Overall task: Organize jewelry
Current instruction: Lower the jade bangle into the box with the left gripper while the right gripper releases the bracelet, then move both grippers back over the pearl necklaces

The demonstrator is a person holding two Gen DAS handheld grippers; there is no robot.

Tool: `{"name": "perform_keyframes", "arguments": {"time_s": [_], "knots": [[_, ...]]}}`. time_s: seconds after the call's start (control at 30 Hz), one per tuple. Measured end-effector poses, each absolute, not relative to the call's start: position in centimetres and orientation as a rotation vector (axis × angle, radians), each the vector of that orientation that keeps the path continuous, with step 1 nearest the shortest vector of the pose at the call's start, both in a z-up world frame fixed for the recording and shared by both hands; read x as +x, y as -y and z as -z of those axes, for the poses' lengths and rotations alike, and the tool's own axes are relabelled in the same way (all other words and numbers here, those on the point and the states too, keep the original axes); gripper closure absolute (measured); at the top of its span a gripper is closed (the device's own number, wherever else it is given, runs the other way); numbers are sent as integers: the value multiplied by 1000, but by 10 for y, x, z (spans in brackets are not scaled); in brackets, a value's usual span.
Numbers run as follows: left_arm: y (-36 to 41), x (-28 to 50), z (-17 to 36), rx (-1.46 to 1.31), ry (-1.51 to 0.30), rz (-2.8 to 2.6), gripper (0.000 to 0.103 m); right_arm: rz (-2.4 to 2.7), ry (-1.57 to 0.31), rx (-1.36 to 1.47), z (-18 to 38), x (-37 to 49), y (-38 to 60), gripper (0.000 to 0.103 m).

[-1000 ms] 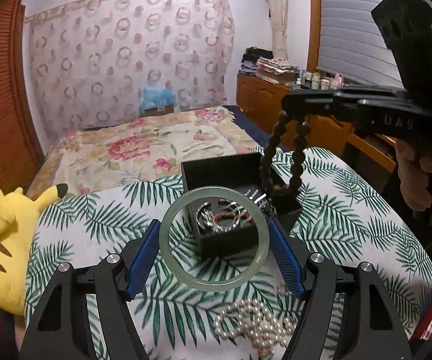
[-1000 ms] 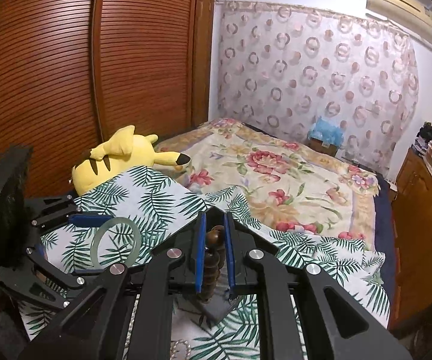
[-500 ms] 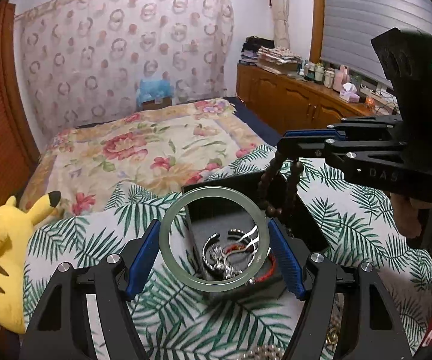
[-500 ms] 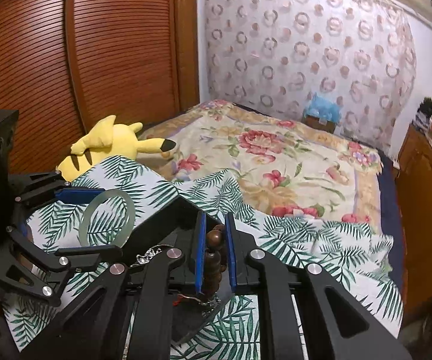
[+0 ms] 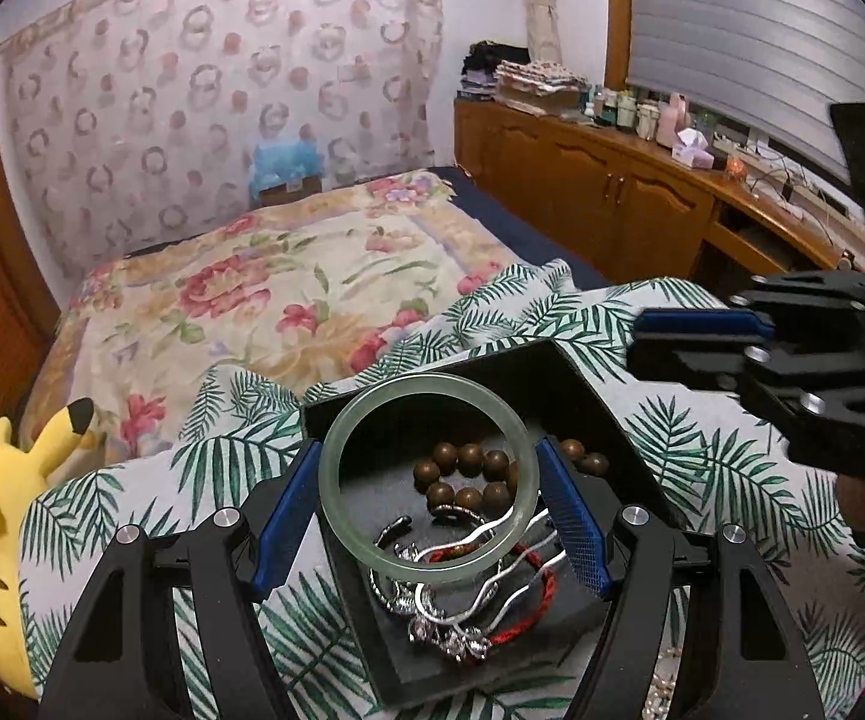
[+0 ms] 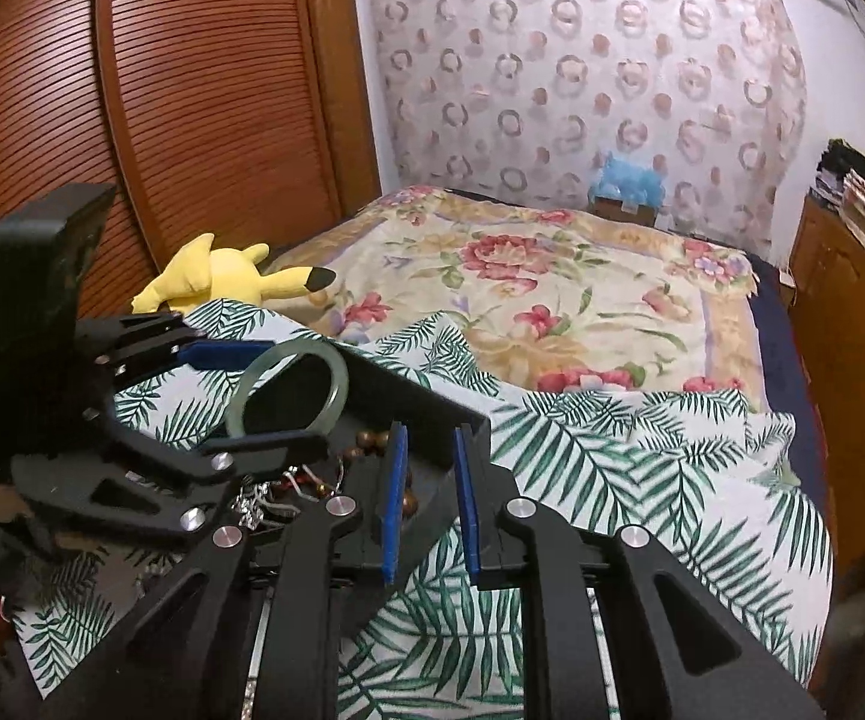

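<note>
Left gripper (image 5: 429,501) tilts down, clamping jade bangle (image 5: 428,471).

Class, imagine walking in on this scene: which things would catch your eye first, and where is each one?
First the pale green bangle, clamped in the left gripper just above the open black jewelry box on the palm-print cloth. Inside the box lie brown wooden beads and tangled silver bracelets. A yellow plush toy lies at the bed's edge by the wardrobe.

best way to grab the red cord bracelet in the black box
Pinch the red cord bracelet at its bare arc on the right, coming straight down into the black box. Elsewhere silver bangles cross over it, so a tool there would likely catch them too.
</note>
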State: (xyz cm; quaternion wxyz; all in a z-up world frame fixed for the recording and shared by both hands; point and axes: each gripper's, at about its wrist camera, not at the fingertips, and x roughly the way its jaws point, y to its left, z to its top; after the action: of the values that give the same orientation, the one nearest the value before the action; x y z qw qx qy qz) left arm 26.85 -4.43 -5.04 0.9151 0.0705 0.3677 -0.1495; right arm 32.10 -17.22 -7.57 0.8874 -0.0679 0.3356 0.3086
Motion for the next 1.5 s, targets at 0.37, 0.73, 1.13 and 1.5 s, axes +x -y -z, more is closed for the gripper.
{"name": "perform_keyframes", "arguments": {"time_s": [0.37,0.73,1.13,1.5], "knots": [[40,254,44,124,-750,303,28,-624,-708,-116,85,287,188,85],[13,175,45,77,-729,279,28,-629,-715,-128,100,222,189,85],[-11,119,72,32,-756,245,28,-613,-764,-168,134,182,180,84],[-16,89,82,22,-748,232,28,-612,-854,-270,155,194,163,84]]}}
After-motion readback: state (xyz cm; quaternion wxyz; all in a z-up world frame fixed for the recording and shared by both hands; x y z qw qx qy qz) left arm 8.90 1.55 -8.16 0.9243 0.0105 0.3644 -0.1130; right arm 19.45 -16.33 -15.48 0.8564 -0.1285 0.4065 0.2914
